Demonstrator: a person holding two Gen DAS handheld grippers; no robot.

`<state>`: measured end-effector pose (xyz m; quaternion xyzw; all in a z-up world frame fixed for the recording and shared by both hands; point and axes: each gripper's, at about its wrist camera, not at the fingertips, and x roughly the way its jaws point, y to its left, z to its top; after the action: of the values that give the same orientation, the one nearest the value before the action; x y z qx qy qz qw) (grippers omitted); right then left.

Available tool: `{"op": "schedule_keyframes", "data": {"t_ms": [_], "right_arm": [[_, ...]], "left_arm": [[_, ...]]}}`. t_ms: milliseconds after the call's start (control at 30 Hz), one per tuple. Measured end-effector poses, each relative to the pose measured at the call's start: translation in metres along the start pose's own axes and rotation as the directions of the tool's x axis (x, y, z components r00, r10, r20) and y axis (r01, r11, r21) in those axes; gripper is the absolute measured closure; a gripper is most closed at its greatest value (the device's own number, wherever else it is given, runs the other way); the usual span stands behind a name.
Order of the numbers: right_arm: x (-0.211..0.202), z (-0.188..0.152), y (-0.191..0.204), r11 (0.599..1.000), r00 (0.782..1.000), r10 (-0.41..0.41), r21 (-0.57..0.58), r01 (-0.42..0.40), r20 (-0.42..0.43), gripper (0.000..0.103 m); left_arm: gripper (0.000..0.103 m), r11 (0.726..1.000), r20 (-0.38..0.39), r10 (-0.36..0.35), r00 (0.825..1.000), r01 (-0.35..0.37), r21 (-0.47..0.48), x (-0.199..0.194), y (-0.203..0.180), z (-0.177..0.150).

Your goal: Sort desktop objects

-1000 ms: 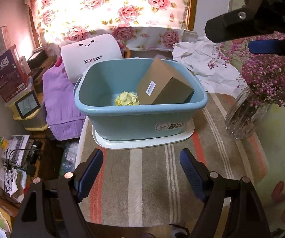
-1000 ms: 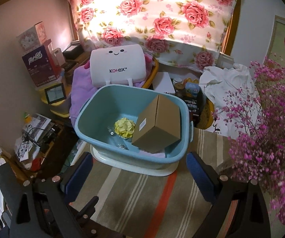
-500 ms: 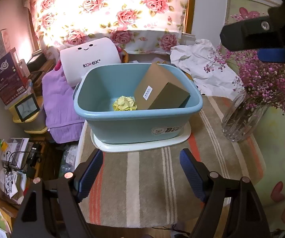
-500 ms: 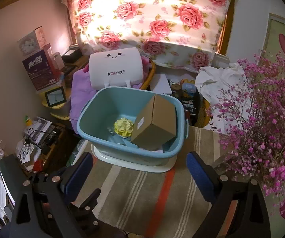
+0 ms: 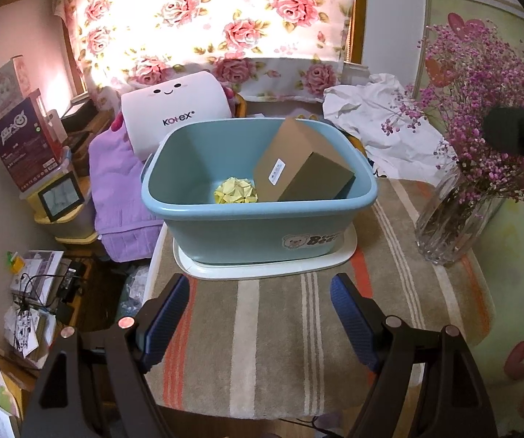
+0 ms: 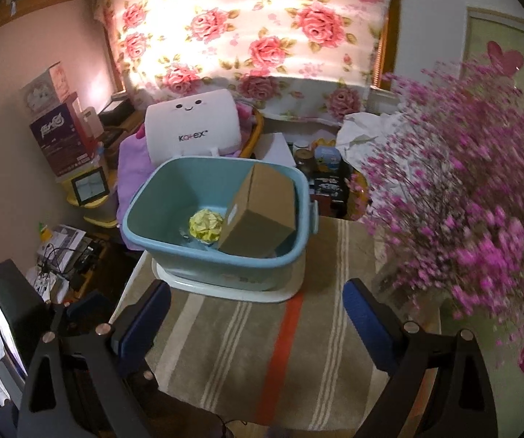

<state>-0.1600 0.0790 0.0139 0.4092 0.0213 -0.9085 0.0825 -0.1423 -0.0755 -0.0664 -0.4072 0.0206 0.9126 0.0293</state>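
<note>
1. A striped woven table covering (image 5: pixel 280 314), beige with white and orange bands, lies over the tabletop and carries everything else.
2. A rounded rectangular teal plastic tub (image 5: pixel 258 226) stands near the far left corner on a flat white plastic tray (image 5: pixel 262 272); a bear sticker marks its near wall.
3. A clear ribbed glass vase (image 5: pixel 448 222) of tiny magenta dried flowers (image 6: pixel 481 197) stands at the right edge. In the right wrist view the blurred blooms fill the right side and mostly hide the vase; the left wrist view shows it plainly.
4. A plain brown cardboard box (image 5: pixel 298 166) with a small white label leans tilted in the tub's right half, resting against the right wall.
5. A crumpled yellow paper ball (image 5: pixel 236 189) lies on the tub floor just left of the box; only the right wrist view shows its round shape.
6. The left gripper (image 5: pixel 260 314) and right gripper (image 6: pixel 258 319) hover over bare cloth at the near edge, blue-padded fingers spread apart and empty.
7. Beyond the far edge sit a white smiling Kotex pack (image 5: pixel 176 116) and purple cloth (image 5: pixel 119 189).
</note>
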Motion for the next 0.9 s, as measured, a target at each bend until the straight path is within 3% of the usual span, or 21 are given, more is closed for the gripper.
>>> {"op": "schedule_keyframes", "data": {"t_ms": [333,900], "right_arm": [[-0.012,-0.048,-0.053,0.994,0.998,-0.067,0.087,0.068,-0.009,0.005],[-0.006,-0.103,-0.084,0.982,0.993,-0.114,0.149,0.116,-0.023,0.005]], "left_arm": [[0.02,1.0,0.015,0.006,1.0,-0.006,0.006,-0.005,-0.014,-0.004],[0.02,0.999,0.048,0.052,0.997,-0.052,0.003,-0.031,-0.025,-0.013]]}}
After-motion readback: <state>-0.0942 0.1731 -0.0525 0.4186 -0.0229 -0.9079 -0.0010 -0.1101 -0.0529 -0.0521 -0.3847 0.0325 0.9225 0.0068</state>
